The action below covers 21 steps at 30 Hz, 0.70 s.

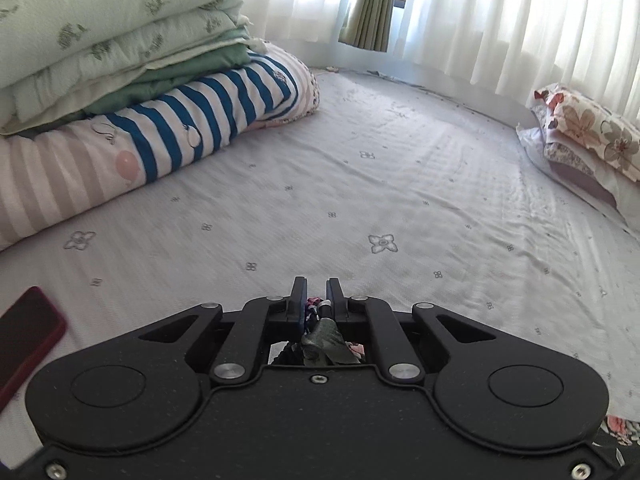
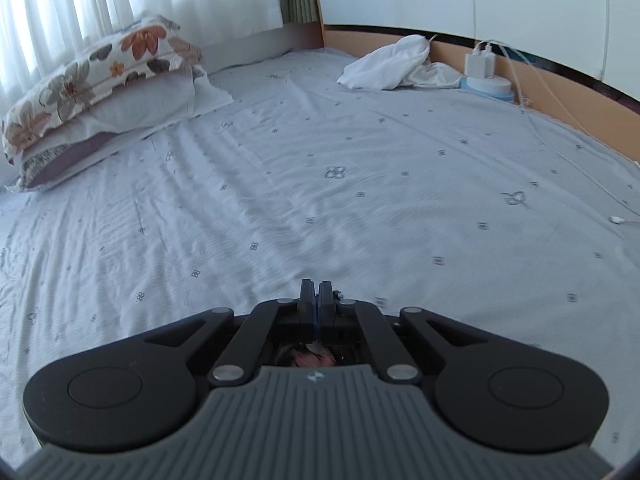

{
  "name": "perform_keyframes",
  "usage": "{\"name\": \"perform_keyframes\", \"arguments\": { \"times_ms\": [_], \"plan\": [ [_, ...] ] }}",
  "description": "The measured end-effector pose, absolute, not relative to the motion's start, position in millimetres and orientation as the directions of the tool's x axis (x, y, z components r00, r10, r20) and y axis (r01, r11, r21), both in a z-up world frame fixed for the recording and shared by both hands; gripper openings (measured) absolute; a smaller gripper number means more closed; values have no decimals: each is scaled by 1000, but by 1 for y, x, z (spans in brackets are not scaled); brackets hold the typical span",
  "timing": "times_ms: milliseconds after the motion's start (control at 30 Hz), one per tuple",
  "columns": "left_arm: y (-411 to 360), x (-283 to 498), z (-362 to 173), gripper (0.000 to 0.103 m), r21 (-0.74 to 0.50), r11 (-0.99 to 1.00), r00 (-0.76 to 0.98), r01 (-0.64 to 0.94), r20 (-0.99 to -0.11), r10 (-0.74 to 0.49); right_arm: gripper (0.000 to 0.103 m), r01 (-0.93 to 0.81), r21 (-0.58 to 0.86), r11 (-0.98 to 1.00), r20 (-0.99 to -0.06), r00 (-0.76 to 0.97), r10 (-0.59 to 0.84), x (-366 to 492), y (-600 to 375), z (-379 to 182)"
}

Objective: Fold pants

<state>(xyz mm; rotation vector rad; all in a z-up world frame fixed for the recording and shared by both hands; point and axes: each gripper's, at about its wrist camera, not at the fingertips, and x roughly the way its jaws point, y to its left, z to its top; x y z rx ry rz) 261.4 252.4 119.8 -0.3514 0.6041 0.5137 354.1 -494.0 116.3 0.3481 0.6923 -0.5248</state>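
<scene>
Above the pale bedsheet (image 1: 380, 184), left gripper (image 1: 317, 294) pinches a bunched wad of dark floral pants (image 1: 324, 340); right gripper (image 2: 316, 294) clamps the same fabric, mostly hidden beneath. Red phone (image 1: 28, 332) near left; folded quilts (image 1: 120, 52) far left.

Dark floral pants (image 1: 326, 340); blue-striped quilt (image 1: 208, 116).

A broad stretch of bed sheet (image 1: 360, 184) is left open ahead of both tongs. On the left the way is barred by stacked quilts (image 1: 120, 80), with a red phone (image 1: 28, 332) lying near the edge. The far side is hemmed by floral pillows (image 2: 100, 92), a white cloth (image 2: 388, 64), a charger (image 2: 480, 60) and a trailing cable (image 2: 576, 168).
</scene>
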Motion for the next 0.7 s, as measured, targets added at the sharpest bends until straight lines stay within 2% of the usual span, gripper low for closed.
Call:
{"name": "perform_keyframes", "arguments": {
  "times_ms": [167,300,333,400,567,633,667,700],
  "plan": [
    [257,218,134,9,-168,816,700,-552,-625,345,2,562,174,809,-662,675,-326,279,-508,142],
    [254,191,133,9,-150,831,691,-536,-643,330,3,536,289,793,-677,700,-227,228,-518,143],
    [254,188,131,9,-156,830,692,-535,-644,325,5,532,336,777,-682,707,-189,219,-521,140],
    [256,184,130,9,-173,826,691,-537,-652,312,15,522,423,741,-689,716,-111,208,-523,123],
    [254,187,129,9,-168,833,688,-527,-659,303,17,528,528,665,-699,715,-14,215,-523,72],
    [255,188,128,9,-172,834,692,-524,-658,299,27,515,555,654,-693,721,21,228,-521,56],
    [256,189,127,9,-173,835,693,-522,-656,298,49,511,546,664,-695,719,19,236,-519,51],
    [256,190,126,9,-170,836,693,-522,-656,300,57,509,529,680,-699,715,9,244,-516,46]
  ]
}}
